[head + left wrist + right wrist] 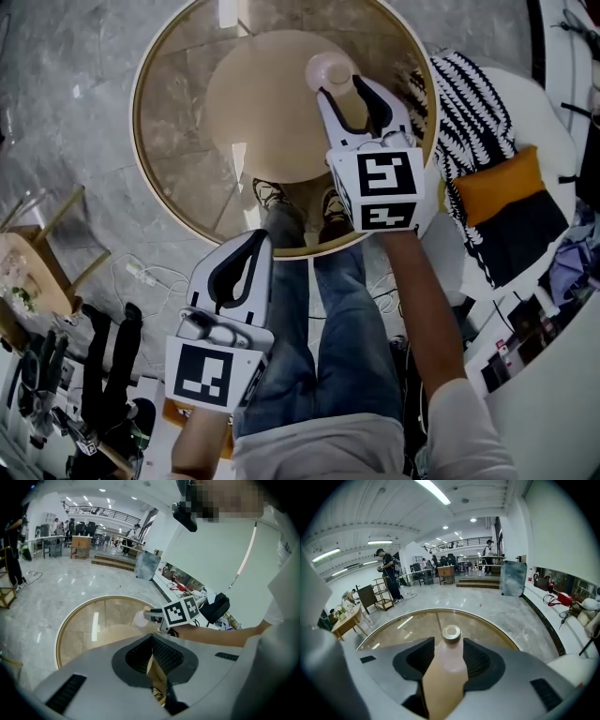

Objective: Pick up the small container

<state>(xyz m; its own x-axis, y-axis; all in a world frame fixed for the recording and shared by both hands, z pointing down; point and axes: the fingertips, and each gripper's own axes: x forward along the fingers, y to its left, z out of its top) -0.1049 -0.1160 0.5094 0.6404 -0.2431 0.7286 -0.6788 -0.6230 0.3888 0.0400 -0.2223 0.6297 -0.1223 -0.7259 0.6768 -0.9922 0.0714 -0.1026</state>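
Observation:
The small container [330,70] is a pale pink bottle with a round metallic cap, standing upright on the round glass table [150,159] at its far right side. My right gripper [342,86] is open and reaches over the table, its jaws spread on either side of the container. In the right gripper view the container [450,658] stands between the two black pads [415,660], its cap just past the tips. My left gripper [260,234] hangs shut off the table's near edge, above the person's legs, holding nothing. Its view shows the right gripper's marker cube [180,612] beside the container [139,618].
The table has a gold rim and a tan cone-shaped base [262,112] under the glass. A black-and-white patterned cushion [469,103] and an orange one [497,183] lie on a white seat at the right. A wooden side table [28,262] and cables [141,272] are at the left.

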